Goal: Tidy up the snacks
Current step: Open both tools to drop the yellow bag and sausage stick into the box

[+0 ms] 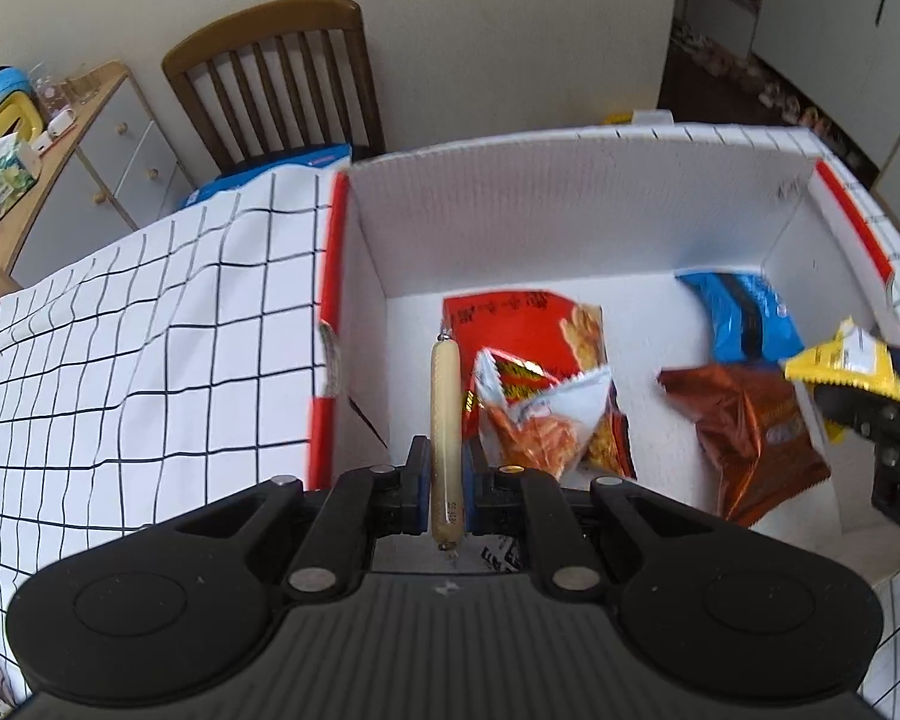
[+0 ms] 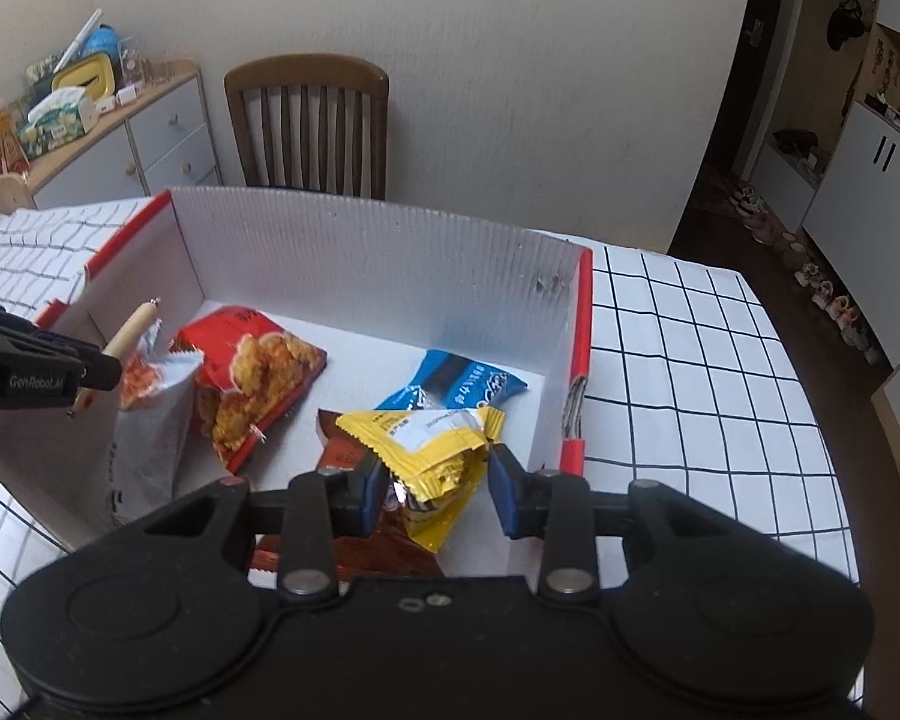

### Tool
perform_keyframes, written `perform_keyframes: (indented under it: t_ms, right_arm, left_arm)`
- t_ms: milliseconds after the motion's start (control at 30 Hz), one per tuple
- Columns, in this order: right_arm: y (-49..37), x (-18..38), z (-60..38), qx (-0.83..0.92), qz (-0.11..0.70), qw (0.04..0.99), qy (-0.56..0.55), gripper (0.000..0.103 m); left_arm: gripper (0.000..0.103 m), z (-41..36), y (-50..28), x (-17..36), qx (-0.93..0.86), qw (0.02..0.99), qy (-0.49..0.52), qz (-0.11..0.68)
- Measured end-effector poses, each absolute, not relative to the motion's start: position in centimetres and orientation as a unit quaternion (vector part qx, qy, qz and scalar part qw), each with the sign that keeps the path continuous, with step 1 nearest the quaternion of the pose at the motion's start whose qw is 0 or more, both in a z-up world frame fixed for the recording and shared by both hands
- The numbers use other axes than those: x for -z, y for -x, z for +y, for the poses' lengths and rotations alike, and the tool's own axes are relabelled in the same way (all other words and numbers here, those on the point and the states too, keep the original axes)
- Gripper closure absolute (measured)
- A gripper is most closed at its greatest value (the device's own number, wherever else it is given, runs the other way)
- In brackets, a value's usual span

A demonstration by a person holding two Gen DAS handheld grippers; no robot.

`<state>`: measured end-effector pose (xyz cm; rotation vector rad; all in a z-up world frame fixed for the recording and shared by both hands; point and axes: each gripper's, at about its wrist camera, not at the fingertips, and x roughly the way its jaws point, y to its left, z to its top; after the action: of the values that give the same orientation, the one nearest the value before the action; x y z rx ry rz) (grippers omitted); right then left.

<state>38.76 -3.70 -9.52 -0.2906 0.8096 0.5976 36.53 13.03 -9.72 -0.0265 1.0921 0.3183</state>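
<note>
My left gripper point(image 1: 447, 456) is shut on a pale sausage stick point(image 1: 444, 402) that points forward over the left part of a white cardboard box point(image 1: 510, 210) with red edges. In the right wrist view, my right gripper point(image 2: 437, 468) is shut on a crumpled yellow packet point(image 2: 426, 438) above the box point(image 2: 360, 264). On the box floor lie a red snack bag point(image 1: 528, 324), a silvery bag point(image 1: 540, 414), a blue packet point(image 1: 744, 318) and a brown packet point(image 1: 750, 432). The right gripper point(image 1: 870, 414) shows at the left view's right edge, and the left gripper point(image 2: 90, 366) with the sausage stick point(image 2: 132, 330) shows at the right view's left edge.
The box stands on a table under a white cloth with a black grid point(image 1: 150, 330). A wooden chair point(image 2: 312, 120) stands behind the table against the wall. A cluttered cabinet with drawers point(image 2: 150, 138) is at the back left. A doorway and white cupboards point(image 2: 870, 180) are on the right.
</note>
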Motion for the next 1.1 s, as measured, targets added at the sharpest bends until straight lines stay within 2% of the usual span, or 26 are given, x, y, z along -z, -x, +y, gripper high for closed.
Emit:
perform_keyframes:
  t_ms: [433, 500, 667, 1000, 1100]
  right_arm:
    - [-38.6, 10.2, -3.4, -0.285, 0.387, 0.864, 0.153, 0.066]
    - [-38.6, 10.2, -3.3, -0.286, 0.387, 0.863, 0.155, 0.064]
    - [-38.2, 9.8, -3.5, -0.292, 0.379, 0.865, 0.149, 0.045]
    - [-37.0, 8.8, -4.4, -0.302, 0.373, 0.867, 0.132, 0.038]
    - [-36.6, 8.5, -4.9, -0.304, 0.374, 0.868, 0.124, 0.033]
  left_arm:
    - [0.093, 12.5, -36.8, 10.6, -0.151, 0.835, -0.001, 0.530]
    - [0.093, 12.5, -36.8, 10.5, -0.151, 0.835, -0.002, 0.529]
    - [0.093, 12.6, -36.6, 10.4, -0.150, 0.837, 0.004, 0.527]
    - [0.093, 12.6, -35.8, 10.1, -0.151, 0.836, 0.018, 0.528]
    - [0.092, 12.7, -35.4, 10.0, -0.152, 0.835, 0.023, 0.529]
